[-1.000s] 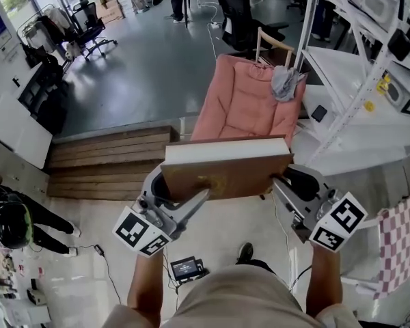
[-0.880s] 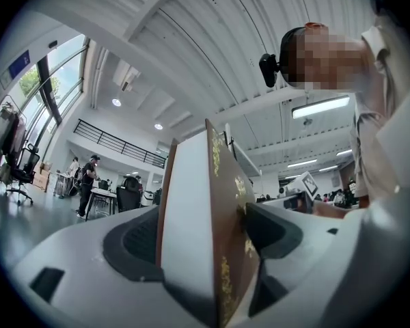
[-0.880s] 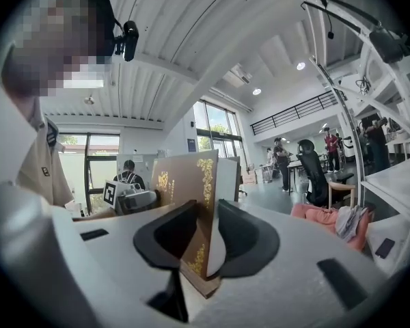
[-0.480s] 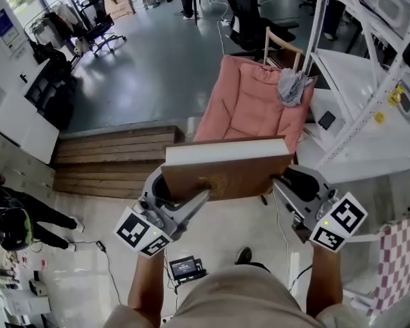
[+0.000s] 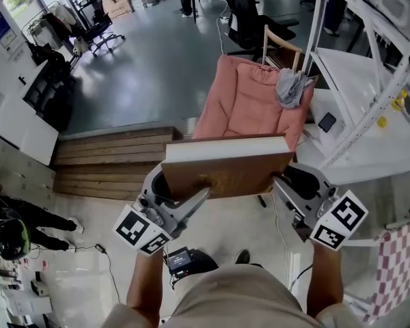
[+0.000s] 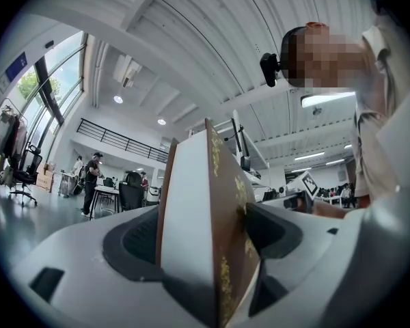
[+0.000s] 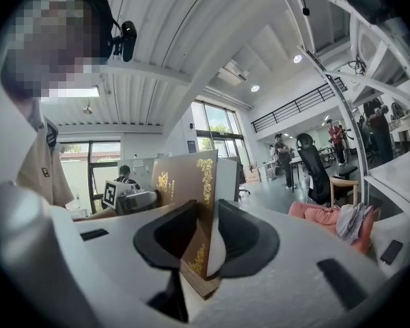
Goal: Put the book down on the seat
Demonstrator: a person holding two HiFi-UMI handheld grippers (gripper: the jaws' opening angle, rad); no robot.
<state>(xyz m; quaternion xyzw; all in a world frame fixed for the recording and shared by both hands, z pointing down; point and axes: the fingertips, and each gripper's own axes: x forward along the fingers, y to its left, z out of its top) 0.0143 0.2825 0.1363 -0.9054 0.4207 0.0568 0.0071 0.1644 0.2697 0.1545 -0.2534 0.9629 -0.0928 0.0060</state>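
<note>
Both hands are out in front of me, and between them hangs the brown hardcover book (image 5: 225, 175) with gold ornament on its cover and a thick white page block. My left gripper (image 5: 169, 195) has the book's left end. Its jaws stand wide apart, one dark pad on each cover, clamped across the full thickness of the pages. My right gripper (image 5: 285, 183) has the right end. Its jaws sit closer together there, pinching a lower corner of the book, gilded cover on one side and white page edge on the other.

The book lies nearly flat in the air, cover up, with its white page edge turned away from me. It touches nothing but my pads. Below it is pale floor, and my own shoe tip shows down there. The black-and-white marker cubes (image 5: 142, 232) on both grippers face up at my head camera.

Straight ahead, beyond the book's far edge, waits the pink padded seat (image 5: 249, 104) on its pale wooden frame, tilted back and well clear of the book. A crumpled grey cloth (image 5: 289, 87) is draped over its upper right corner. To the left of the seat run brown wooden steps (image 5: 109, 159), and past them lies dark glossy floor. A white metal rack (image 5: 369, 80) rises on my right, just beside the seat.
</note>
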